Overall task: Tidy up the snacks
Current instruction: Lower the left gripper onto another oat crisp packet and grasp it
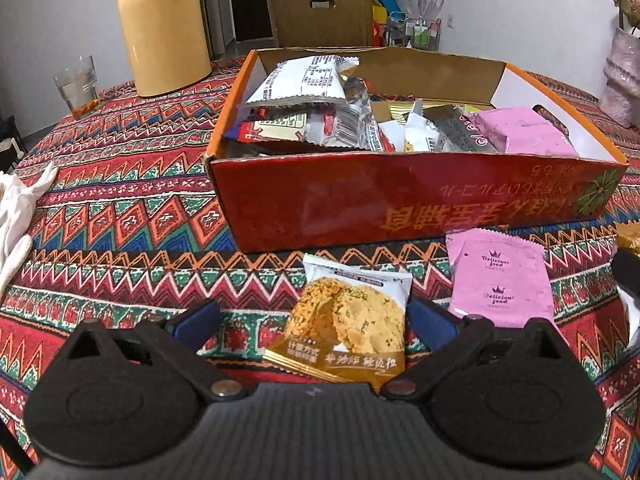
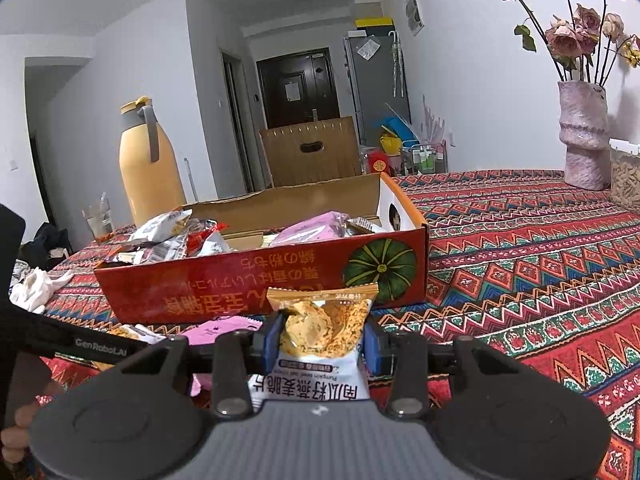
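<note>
An open red cardboard box (image 1: 400,196) with several snack packets inside stands on the patterned tablecloth; it also shows in the right wrist view (image 2: 224,284). In the left wrist view a cookie packet (image 1: 352,320) lies flat between the fingers of my open left gripper (image 1: 312,320), which is low over the cloth. A pink packet (image 1: 496,276) lies to its right, in front of the box. My right gripper (image 2: 320,340) is shut on another cookie packet (image 2: 324,320) and holds it above the table, just in front of the box.
A yellow thermos jug (image 1: 164,28) and a glass (image 1: 78,84) stand left behind the box. A white cloth (image 1: 16,216) lies at the left edge. A pink vase with roses (image 2: 582,136) stands far right. A wooden chair (image 1: 320,12) is behind the table.
</note>
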Available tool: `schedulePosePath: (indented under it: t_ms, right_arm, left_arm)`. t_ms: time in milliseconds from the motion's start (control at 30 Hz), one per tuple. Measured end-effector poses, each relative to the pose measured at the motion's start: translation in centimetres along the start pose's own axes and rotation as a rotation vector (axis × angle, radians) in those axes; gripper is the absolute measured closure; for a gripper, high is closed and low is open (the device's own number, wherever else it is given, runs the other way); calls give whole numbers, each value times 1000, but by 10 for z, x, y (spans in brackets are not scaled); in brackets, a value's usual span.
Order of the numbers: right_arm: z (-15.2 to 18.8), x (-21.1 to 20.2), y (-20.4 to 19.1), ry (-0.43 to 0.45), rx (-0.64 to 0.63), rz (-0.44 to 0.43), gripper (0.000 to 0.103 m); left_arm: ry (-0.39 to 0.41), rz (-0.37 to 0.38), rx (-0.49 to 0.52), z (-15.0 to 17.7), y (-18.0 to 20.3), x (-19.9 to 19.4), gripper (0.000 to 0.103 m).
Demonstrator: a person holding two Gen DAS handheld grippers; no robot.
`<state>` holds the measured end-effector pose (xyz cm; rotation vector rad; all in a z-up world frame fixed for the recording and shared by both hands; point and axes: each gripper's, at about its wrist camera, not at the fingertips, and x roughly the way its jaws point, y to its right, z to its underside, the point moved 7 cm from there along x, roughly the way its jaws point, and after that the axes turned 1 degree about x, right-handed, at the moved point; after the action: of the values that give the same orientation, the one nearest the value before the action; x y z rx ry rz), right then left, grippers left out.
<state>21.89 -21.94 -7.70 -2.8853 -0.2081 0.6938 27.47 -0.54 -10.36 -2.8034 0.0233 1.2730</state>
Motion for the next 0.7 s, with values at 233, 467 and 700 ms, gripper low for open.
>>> schedulePosePath:
  t_ms: [233, 467, 700]
  right_arm:
    - [1, 1, -1, -1, -2, 4, 63]
    - [1, 2, 0, -2, -5, 10, 63]
    - [1, 2, 0, -2, -5, 10, 63]
  left_arm:
    - [15, 23, -17, 1, 0, 2, 0]
    - [39, 45, 3, 4, 4, -4, 10]
    - [69, 76, 35, 5, 11, -11, 29]
